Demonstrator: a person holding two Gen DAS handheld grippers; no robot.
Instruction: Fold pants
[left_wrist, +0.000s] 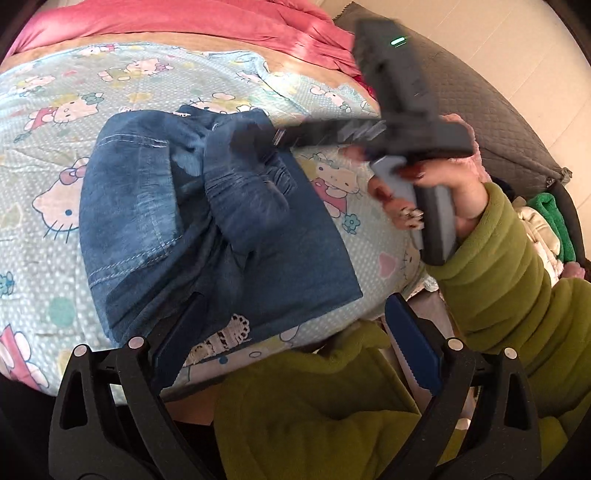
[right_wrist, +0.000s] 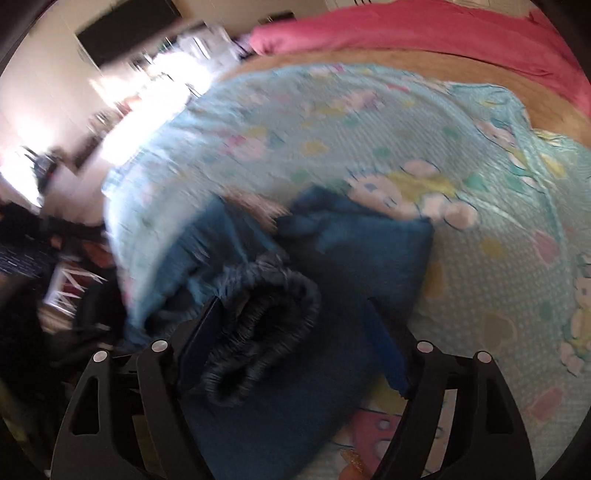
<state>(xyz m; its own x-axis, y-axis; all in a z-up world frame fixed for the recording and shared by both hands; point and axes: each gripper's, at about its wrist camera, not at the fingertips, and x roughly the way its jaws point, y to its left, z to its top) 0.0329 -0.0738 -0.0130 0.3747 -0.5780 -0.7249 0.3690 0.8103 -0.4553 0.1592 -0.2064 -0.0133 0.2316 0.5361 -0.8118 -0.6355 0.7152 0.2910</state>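
Blue denim pants (left_wrist: 207, 206): folded into a compact bundle, lying at the centre of the left wrist frame on the bedspread; pocket stitching faces up at its left, and a gathered elastic waistband (right_wrist: 258, 325) lies on top in the lower centre of the right wrist frame.

Light blue cartoon-cat bedspread (left_wrist: 55, 122): covers the bed under the pants, filling the left and middle of the left wrist frame and the right of the right wrist frame.

Pink blanket (left_wrist: 166, 22): along the top of both frames, beyond a tan strip of mattress.

Grey quilted cushion (left_wrist: 498, 122): upper right of the left wrist frame.

Left gripper (left_wrist: 291, 343): bottom centre of its own frame, jaws spread wide, nothing clamped; its left pad (left_wrist: 177, 332) overlaps the near edge of the pants, its right pad sits over a green sleeve (left_wrist: 498, 295).

Right gripper (right_wrist: 295, 350): jaws parted fairly wide, straddling the waistband without pressing on it; the view is blurred. In the left wrist frame it appears upper right, gripped by a hand (left_wrist: 454, 199), its fingertips blurred over the pants.

Lace-edged scrap (left_wrist: 225, 332): at the near edge of the pants.

Green and white clothes (left_wrist: 546, 221): right edge of the left wrist frame.
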